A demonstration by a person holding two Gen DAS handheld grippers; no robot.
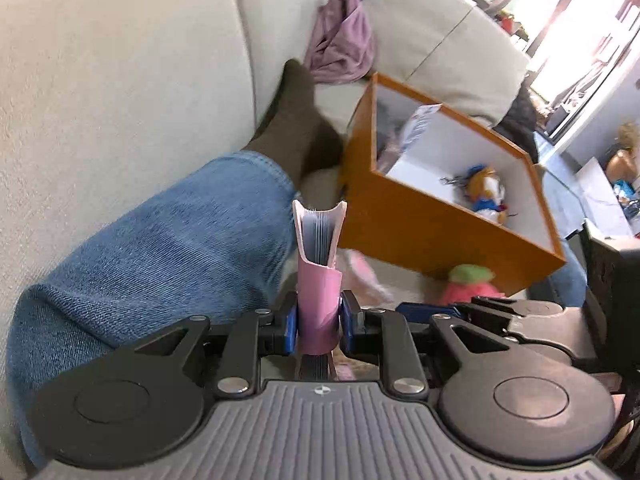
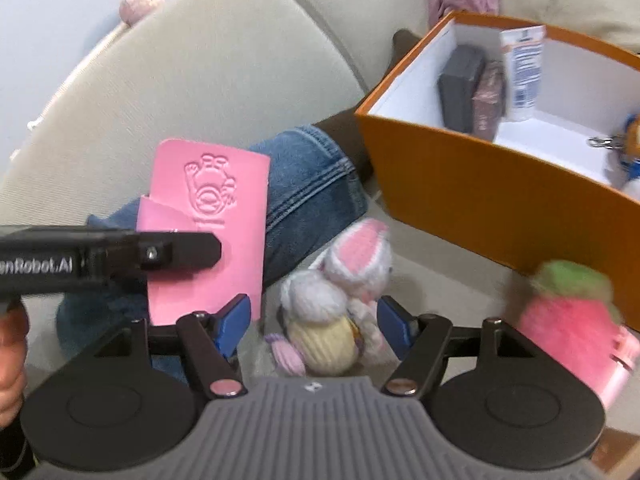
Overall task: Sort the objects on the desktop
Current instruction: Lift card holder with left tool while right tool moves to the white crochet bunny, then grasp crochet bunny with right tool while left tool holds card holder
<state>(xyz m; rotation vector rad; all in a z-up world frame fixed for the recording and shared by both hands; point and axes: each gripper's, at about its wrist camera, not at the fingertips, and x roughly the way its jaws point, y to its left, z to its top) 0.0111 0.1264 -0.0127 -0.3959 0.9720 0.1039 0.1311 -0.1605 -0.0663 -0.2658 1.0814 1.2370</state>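
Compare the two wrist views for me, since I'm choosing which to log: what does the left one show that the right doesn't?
Only the left wrist view shows the pink booklet's page edges end-on between the left gripper's shut jaws, plus the bright window.

Only the right wrist view shows the booklet's embossed cover, the knitted bunny between the right gripper's open jaws, and the dark case in the box.

Both show the orange box, the strawberry plush, the jeans leg and the sofa.

A card holder [image 2: 208,232] is sitting left of a knitted bunny [image 2: 340,300] — a box [image 2: 500,208] is standing behind, a strawberry plush [image 2: 568,320] lying before it.
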